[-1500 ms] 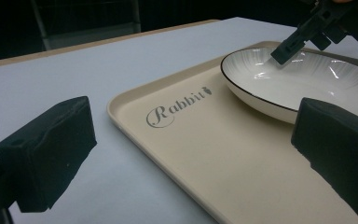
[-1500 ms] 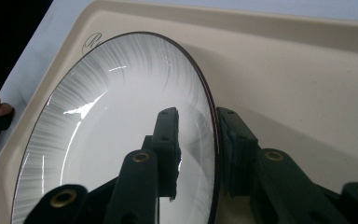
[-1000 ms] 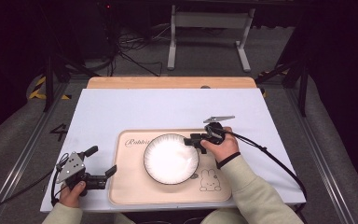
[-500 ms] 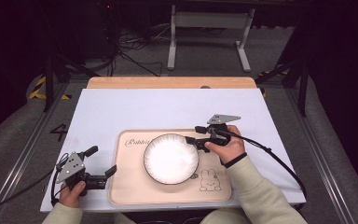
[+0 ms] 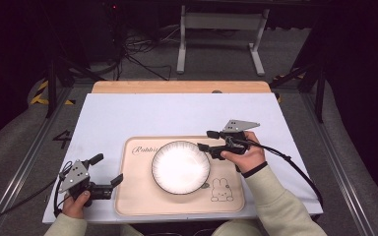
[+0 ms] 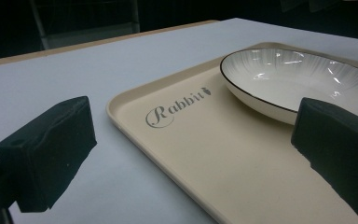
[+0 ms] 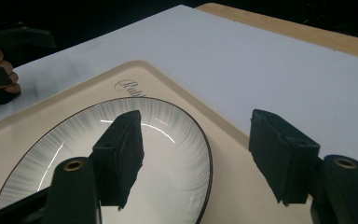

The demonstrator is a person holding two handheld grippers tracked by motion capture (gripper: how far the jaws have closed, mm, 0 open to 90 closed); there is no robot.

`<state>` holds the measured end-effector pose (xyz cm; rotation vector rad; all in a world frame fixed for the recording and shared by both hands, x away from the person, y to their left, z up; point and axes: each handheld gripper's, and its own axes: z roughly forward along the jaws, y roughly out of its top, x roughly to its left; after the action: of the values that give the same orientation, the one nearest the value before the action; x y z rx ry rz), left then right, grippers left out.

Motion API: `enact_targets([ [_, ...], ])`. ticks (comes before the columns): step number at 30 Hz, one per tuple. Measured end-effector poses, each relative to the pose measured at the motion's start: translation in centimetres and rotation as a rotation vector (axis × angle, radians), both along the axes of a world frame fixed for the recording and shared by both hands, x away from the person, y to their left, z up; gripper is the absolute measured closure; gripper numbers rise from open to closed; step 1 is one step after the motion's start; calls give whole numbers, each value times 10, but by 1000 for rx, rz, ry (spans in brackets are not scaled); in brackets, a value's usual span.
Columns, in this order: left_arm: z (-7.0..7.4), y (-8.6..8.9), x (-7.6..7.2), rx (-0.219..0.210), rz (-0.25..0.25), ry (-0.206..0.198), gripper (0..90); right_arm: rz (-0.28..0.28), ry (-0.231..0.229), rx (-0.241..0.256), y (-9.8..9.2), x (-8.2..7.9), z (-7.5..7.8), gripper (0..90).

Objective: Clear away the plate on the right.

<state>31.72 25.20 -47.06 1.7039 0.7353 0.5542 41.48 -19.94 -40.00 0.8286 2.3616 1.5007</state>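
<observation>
A: Jaws of the left gripper [image 5: 109,169] are held wide apart with nothing between them, at the tray's [image 5: 133,201] near-left edge.

B: The right gripper [image 5: 205,140] is likewise spread and unloaded, at the plate's [image 5: 180,166] far-right rim. "Rabbit" lettering [image 6: 176,108] is read clearly in the left gripper view.

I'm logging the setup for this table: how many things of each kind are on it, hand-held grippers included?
Beige rectangular plastic tray with rabbit print: 1
White round ceramic plate with dark rim: 1
Black hand-held gripper: 2, left and right
Total: 4
</observation>
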Motion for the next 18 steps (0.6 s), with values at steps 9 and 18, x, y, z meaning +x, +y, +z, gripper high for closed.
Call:
enact_targets([
  [9, 0, 0, 0, -2, -1, 1, 3, 19, -92, 6, -7, -7, 5, 186],
  [18, 0, 0, 0, 0, 0, -2, 2, 21, -145, 37, -19, -12, 12, 133],
])
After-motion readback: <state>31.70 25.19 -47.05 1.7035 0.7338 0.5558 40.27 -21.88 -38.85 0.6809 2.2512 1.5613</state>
